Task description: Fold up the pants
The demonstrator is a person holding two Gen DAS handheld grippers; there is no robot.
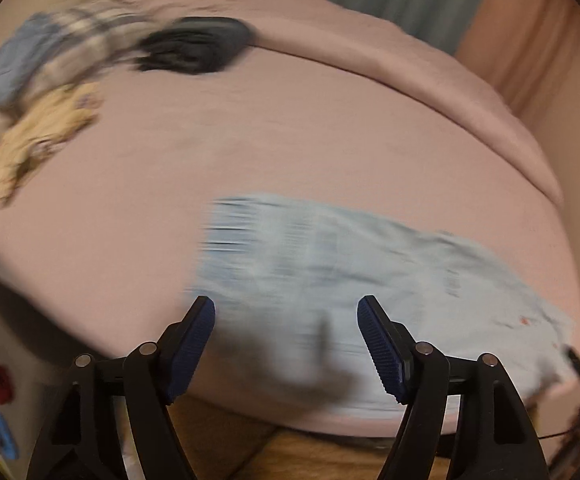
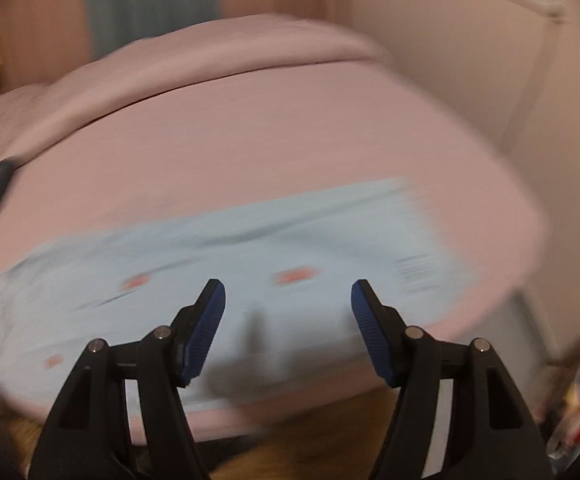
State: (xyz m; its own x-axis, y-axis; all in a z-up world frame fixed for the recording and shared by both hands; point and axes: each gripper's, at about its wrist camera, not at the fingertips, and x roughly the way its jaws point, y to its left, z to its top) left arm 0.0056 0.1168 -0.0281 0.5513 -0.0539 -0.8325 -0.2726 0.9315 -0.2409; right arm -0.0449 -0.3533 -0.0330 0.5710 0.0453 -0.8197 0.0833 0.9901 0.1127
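Left wrist view: light-blue fabric pants (image 1: 329,280) lie lengthwise along the pink-sheeted bed's (image 1: 290,140) near edge; left gripper (image 1: 286,320) and right gripper (image 2: 288,300) jaws spread, empty.

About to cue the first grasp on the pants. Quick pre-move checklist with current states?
1. Left gripper open, holding nothing: ok.
2. Right gripper open, holding nothing: ok.
3. Light blue pants spread on the bed near its front edge: ok.
4. Pants lying flat, no bunching: cannot tell, both views are motion-blurred.
5. Clothes pile apart from the pants: ok.
6. Grasp point (hem or waistband) identified: cannot tell.
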